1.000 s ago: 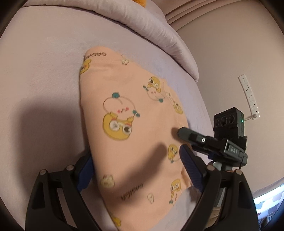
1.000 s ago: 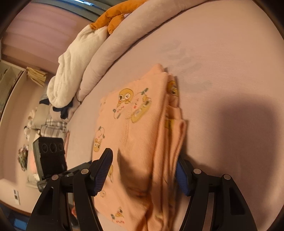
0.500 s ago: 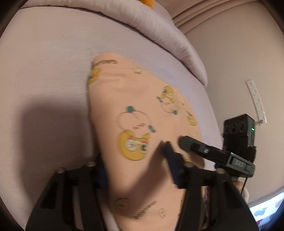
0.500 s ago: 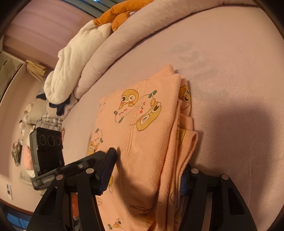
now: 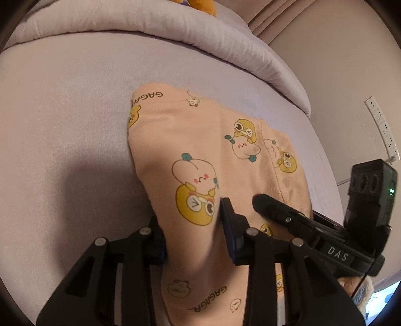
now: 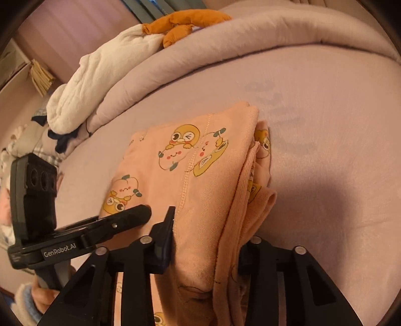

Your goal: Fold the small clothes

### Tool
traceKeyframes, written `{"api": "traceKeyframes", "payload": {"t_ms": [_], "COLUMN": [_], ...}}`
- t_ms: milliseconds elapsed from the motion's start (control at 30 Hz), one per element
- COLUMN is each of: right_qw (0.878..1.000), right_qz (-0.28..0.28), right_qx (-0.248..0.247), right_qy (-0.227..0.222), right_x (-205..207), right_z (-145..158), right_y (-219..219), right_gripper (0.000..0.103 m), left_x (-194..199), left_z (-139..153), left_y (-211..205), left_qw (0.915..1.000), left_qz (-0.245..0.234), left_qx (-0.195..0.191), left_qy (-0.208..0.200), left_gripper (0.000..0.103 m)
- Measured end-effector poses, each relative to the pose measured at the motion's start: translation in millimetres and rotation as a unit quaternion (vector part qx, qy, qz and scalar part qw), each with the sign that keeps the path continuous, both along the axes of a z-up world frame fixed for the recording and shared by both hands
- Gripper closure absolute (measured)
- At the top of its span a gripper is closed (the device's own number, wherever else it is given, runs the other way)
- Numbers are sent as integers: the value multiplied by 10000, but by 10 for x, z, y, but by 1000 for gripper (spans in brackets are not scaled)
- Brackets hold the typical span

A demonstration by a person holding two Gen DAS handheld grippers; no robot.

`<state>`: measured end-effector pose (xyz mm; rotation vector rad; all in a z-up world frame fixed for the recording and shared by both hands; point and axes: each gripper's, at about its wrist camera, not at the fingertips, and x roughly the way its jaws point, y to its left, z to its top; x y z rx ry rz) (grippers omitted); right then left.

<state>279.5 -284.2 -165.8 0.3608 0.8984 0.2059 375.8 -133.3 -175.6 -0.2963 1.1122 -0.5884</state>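
The bed (image 5: 62, 105) fills both views, spread with a pale lilac sheet, and a rolled duvet (image 5: 175, 32) of the same colour lies along its far edge. A white blanket (image 6: 100, 75) and an orange plush toy (image 6: 185, 22) sit on top of that duvet toward the bed's far corner.

The peach printed garment (image 5: 200, 150), already folded into a thick, many-layered bundle, lies on the open sheet toward the near edge of the bed, well apart from the duvet. It carries cartoon duck prints and a stitched seam; in the right wrist view its stacked folded edges show along its right side.

The left gripper (image 5: 193, 225) has just been closing and now pinches the near left part of the bundle, with cloth bulging up between its fingers. The right gripper (image 6: 208, 233) has likewise just been closing, and its fingers press on the near right part, across the stacked layers. Each gripper shows in the other's view, just beside its partner.

The garment looks light, soft and limp, a cotton knit that sags wherever it is unsupported and will neither slip much nor break. The risk is probably that the layers slide apart or the lower ones drop away if only the top is caught. A hold that spans the full thickness at both near corners, as here, should keep the bundle together for the next fold or lift.
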Motion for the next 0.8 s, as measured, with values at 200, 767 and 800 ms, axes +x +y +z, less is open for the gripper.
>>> {"api": "traceKeyframes", "payload": {"t_ms": [200,767,800], "right_qw": [9982,9924,9921], "right_qz": [26,454,470], "right_qx": [-353,-431,-418], "right_qy": [-485,-1063,-1086], "right_x": [-135,-982,-1051], "right_z": [193,612,617], "right_y": [122,620,652], "right_gripper": [76,77,77], "left_x": [-70,-978,-1066], "left_z": [82,564,581], "left_y": [-16,387,419], "left_qw": [9997,9967,9963], "left_qz": [-91,-119,-117], "left_qx": [108,191,208], "left_qy": [-199,-778,-831], "left_gripper": [78,78,78]}}
